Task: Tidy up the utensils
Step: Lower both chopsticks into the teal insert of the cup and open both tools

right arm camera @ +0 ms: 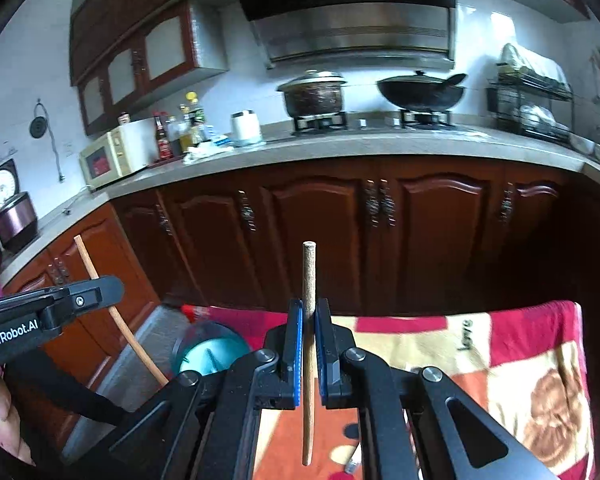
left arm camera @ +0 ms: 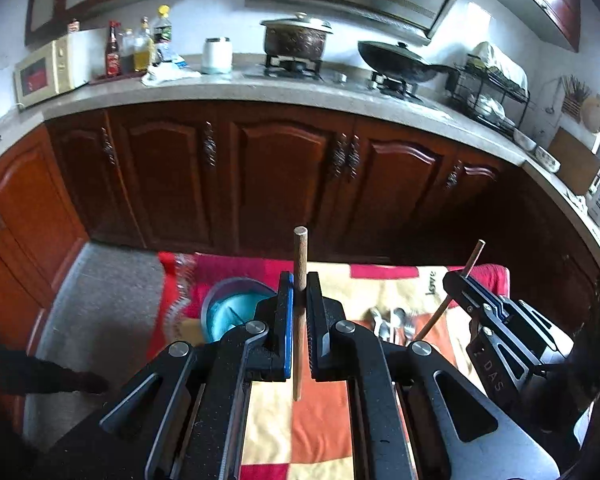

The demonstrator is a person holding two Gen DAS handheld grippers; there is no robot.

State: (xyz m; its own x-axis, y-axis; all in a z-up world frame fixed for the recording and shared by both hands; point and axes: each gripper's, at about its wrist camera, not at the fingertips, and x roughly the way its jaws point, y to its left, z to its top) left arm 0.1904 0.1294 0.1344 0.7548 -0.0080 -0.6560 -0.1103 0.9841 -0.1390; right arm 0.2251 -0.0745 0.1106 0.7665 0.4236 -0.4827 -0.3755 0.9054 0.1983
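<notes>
Wooden chopsticks stood upright, one pinched in each closed gripper: the left gripper [left arm camera: 299,280] clamped a brown stick [left arm camera: 300,256], the right gripper [right arm camera: 309,312] a paler stick [right arm camera: 309,276]. Steel spoons [left arm camera: 392,324] lay at four o'clock on the checked cloth [left arm camera: 320,420].

Pot [left arm camera: 296,38] and wok [left arm camera: 396,60] on stove; microwave [left arm camera: 48,70] left.
</notes>
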